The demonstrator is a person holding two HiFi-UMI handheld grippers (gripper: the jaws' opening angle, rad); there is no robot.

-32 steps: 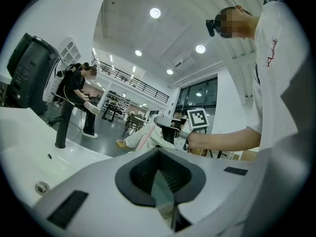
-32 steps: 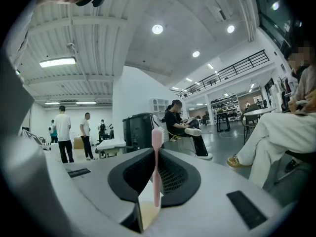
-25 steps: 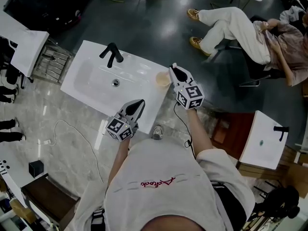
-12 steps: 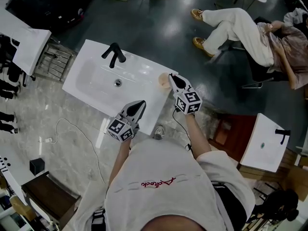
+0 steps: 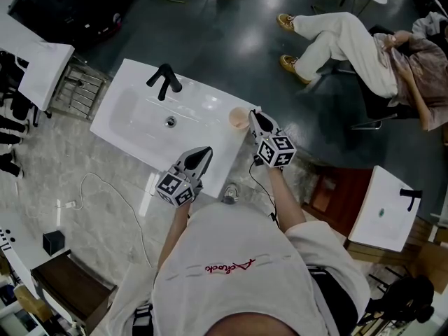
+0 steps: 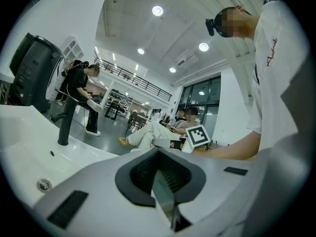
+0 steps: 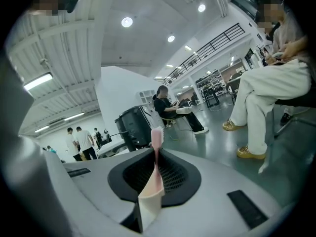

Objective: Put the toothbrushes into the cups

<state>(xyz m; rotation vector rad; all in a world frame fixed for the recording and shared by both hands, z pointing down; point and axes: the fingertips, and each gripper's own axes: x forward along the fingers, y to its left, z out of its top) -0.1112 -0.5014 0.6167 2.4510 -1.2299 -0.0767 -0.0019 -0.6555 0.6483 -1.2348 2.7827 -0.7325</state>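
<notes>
The pink toothbrush (image 7: 154,174) is pinched tight in the right gripper (image 5: 257,120). Its brush end sticks up past the jaws. In the head view I cannot see the toothbrush itself. The tip of that gripper is just beside the cup (image 5: 239,117), on its right. The cup is a pale peach colour and stands on the far right corner of the white sink (image 5: 133,121).

The left gripper (image 5: 201,152) is over the near edge of the sink, well apart from the cup. Its jaws are squeezed on a pale green toothbrush (image 6: 164,196).

A black tap (image 5: 163,80) stands at the far side of the sink. Far to the right, a person in white trousers (image 5: 336,40) sits on a chair.
</notes>
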